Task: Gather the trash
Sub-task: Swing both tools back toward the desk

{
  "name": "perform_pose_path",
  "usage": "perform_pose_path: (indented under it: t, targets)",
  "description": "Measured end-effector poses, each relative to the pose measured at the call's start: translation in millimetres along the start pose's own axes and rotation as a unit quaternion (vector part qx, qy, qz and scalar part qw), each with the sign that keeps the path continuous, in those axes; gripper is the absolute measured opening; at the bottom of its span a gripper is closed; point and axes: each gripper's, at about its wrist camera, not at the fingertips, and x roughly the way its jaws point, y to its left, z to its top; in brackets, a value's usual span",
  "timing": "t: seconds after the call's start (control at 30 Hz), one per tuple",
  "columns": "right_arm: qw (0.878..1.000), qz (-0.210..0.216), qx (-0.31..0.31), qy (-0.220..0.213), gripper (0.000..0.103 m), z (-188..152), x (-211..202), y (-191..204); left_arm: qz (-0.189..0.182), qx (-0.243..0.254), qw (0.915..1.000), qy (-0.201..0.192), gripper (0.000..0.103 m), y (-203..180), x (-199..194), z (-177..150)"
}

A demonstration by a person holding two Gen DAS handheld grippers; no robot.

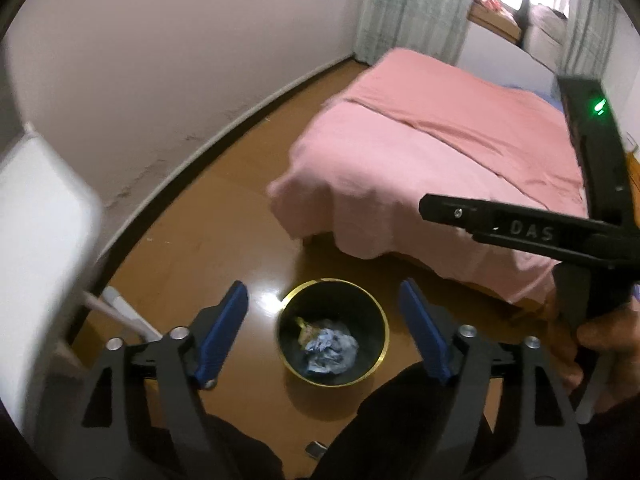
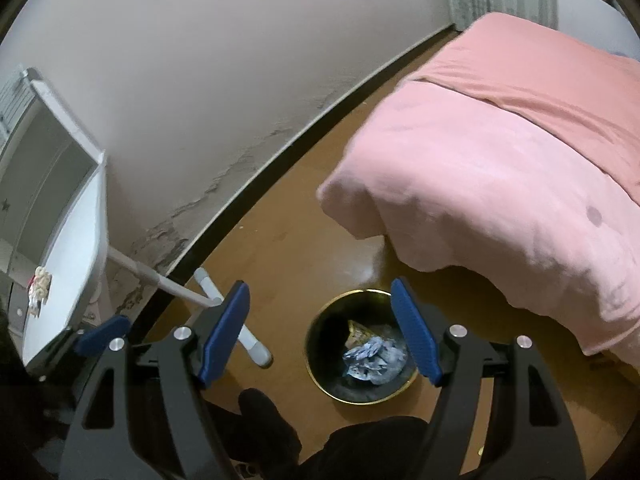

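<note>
Both grippers, left gripper and right gripper, hover jaws apart above the black bin holding crumpled paper.

floor: glossy wood | bedspread: soft matt cloth | bin: black, shiny brass-coloured rim | trash: crumpled paper

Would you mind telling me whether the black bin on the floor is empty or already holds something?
Not empty: the bin stands upright and crumpled bluish paper lies at its bottom, well below the gold rim.
</note>
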Motion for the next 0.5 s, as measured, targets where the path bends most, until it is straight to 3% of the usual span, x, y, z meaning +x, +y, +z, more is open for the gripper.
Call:
perform_pose_path:
  t: [0.27,0.37,0.5]
  targets:
    - [0.995,0.059,-0.082,-0.004,0.071,12.4,12.5,111.2,0.086,-0.059,0.9926,-0.062,0.089,87.5,-87.0,-17.6]
    - [0.987,0.092,-0.130,0.000,0.071,9.5,19.9,170.9,0.130,-0.103,0.9833,-0.075,0.089,137.9,-119.2,-32.7]
    - [0.970,0.136,-0.203,0.009,0.072,-0.2,30.0,259.9,0.193,-0.170,0.9626,-0.085,0.089,205.6,-163.6,-61.8]
